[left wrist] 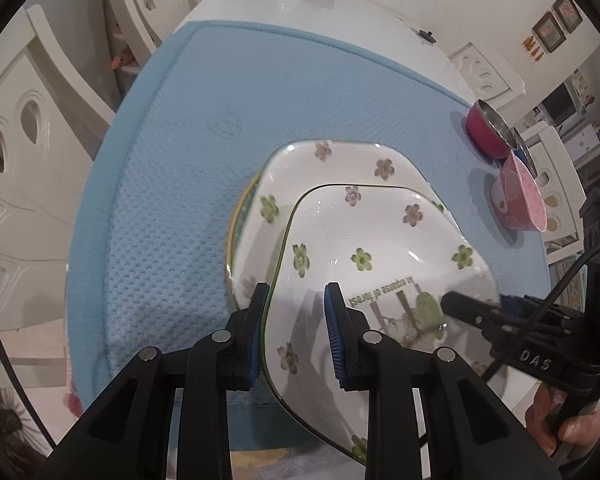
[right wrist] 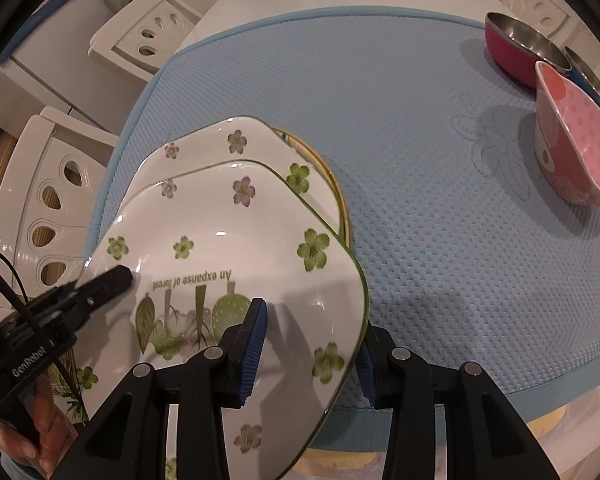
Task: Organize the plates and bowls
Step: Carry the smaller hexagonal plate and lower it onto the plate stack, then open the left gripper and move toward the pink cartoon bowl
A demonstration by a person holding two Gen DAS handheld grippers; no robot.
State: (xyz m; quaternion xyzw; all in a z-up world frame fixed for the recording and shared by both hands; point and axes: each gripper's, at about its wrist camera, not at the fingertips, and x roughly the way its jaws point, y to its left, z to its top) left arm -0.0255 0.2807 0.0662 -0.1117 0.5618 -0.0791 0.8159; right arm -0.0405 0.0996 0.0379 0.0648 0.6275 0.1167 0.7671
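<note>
Glazed ceramic, so I judge the top floral plate (right wrist: 236, 248) stiff, slick, breakable; it hovers over the stacked plates (left wrist: 320, 168), left gripper (left wrist: 296, 336) and right gripper (right wrist: 312, 352) each straddling opposite rims, jaws part-open, grip uncertain.

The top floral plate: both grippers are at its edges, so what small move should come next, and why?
Probably lower the top floral plate squarely onto the floral plate beneath. Left gripper and right gripper straddle its opposite edges, and it sits offset toward the person, overhanging the blue mat.
</note>
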